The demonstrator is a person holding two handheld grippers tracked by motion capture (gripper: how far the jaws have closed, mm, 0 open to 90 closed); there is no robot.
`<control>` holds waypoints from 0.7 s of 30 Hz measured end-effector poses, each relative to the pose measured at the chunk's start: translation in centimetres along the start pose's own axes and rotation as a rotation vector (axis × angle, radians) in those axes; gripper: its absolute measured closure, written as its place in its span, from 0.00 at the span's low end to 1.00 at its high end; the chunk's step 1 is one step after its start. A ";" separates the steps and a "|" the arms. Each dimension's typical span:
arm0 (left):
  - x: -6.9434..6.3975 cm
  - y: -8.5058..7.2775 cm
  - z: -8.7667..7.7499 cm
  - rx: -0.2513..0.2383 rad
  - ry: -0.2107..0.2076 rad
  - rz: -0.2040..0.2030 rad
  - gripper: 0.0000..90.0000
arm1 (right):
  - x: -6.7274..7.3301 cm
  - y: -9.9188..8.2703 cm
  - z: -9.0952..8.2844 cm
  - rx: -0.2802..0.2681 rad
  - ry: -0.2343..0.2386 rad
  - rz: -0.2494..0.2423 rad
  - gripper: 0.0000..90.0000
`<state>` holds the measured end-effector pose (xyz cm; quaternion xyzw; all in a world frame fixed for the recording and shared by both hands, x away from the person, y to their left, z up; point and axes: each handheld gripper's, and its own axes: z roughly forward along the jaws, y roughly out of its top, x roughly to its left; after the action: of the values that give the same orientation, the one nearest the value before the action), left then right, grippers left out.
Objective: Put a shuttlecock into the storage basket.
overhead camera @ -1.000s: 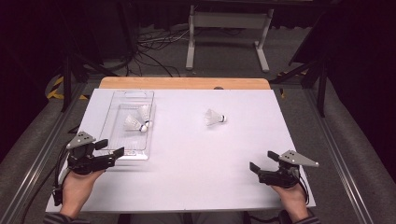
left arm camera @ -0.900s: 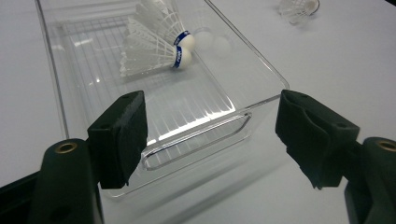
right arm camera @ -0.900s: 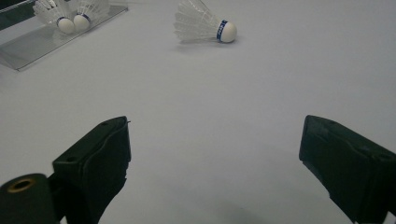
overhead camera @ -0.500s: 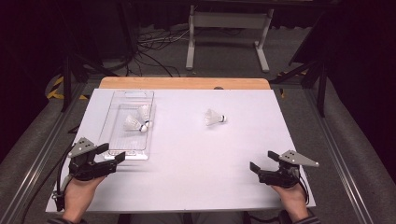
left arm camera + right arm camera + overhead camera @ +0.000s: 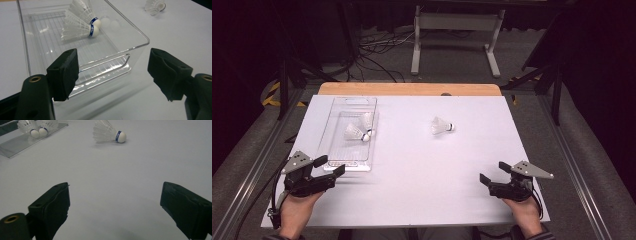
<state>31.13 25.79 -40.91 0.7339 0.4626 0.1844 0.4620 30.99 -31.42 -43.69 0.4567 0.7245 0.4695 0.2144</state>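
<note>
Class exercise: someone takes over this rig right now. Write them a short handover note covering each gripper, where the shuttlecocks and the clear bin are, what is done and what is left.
Left gripper: open, nothing held, at the near end of the clear bin.
Right gripper: open, nothing held, near the table's front right, well short of the loose shuttlecock.
Things: two shuttlecocks lie in the bin, corks close together; a third lies on its side on the white table, right of the bin.
Done: apparently two shuttlecocks binned.
Left: probably pick up the loose one and put it in the bin; the right gripper looks better placed.
</note>
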 end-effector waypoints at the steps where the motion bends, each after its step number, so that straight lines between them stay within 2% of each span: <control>1: 0.0 -0.1 0.0 0.000 -0.005 -0.001 0.29 | 0.0 0.0 0.0 0.000 0.000 0.000 0.11; 5: 0.0 -0.4 0.0 -0.007 -0.009 -0.009 0.29 | 0.0 0.0 0.0 -0.002 -0.001 -0.002 0.11; 13: -0.1 -0.8 0.2 0.000 -0.019 0.001 0.28 | -0.1 0.0 0.0 -0.002 -0.003 0.000 0.11; 17: 0.0 -1.0 0.3 -0.002 -0.028 -0.009 0.28 | -0.1 0.0 -0.1 0.000 -0.005 -0.003 0.11; 21: 0.0 -1.3 0.2 -0.009 -0.021 -0.018 0.28 | -0.1 0.0 -0.1 -0.002 -0.003 -0.005 0.11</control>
<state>30.63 25.82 -42.11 0.7294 0.4636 0.1745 0.4718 30.96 -31.50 -43.67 0.4553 0.7249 0.4690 0.2172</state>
